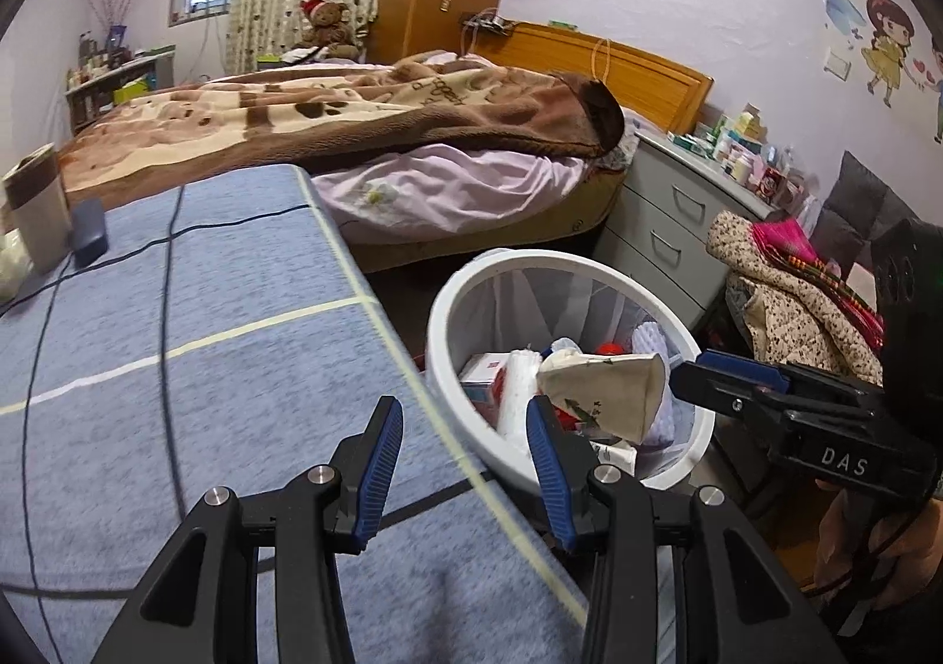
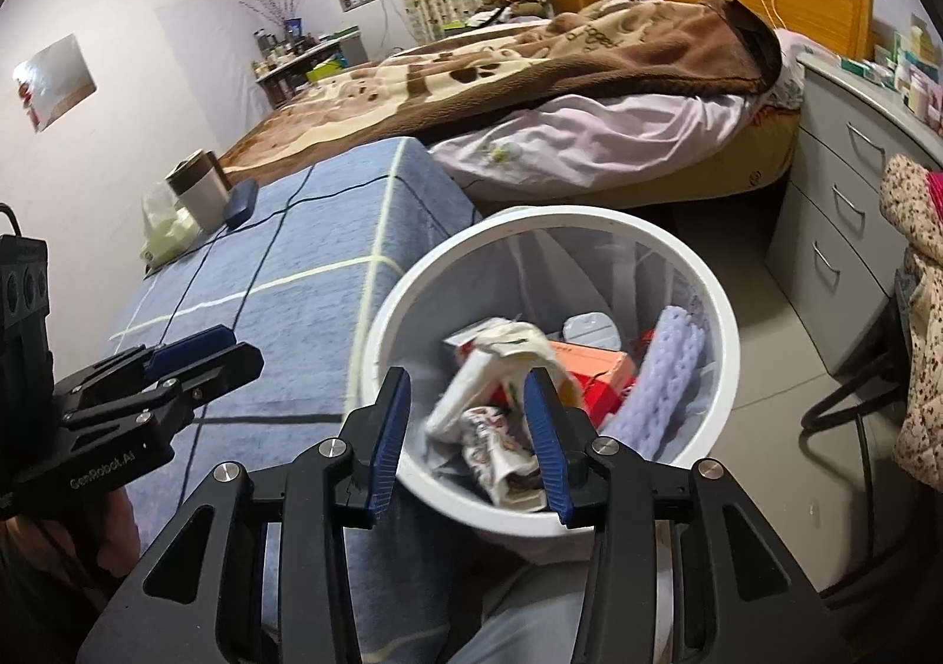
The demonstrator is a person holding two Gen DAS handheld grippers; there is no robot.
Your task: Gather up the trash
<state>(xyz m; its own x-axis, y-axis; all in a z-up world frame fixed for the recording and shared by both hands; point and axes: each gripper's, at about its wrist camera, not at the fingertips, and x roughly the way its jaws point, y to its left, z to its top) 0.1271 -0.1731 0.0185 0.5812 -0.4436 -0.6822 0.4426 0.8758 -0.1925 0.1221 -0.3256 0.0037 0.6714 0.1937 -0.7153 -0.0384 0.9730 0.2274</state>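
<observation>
White plastic is what you should watch now: the round trash bin [image 2: 728,346] stands on the floor just beside the edge of the blue checked table [image 1: 177,346], and the trash is already inside it, a crumpled cream paper bag [image 1: 613,387] on top of boxes, wrappers and a piece of purple foam net [image 2: 666,369]. Both tools are released, with nothing between the pads: your right gripper [image 2: 465,434] hangs over the near rim of the bin with the jaws apart, and your left gripper [image 1: 465,463] is over the corner of the table, also apart and empty. I judge the drop is finished, so the good way now is to lift both hands clear of the rim without catching the thin liner. On the far end of the table a cup [image 2: 197,187], a dark case [image 2: 241,201] and a plastic bag [image 2: 168,234] stand; whether any is trash I cannot tell.
</observation>
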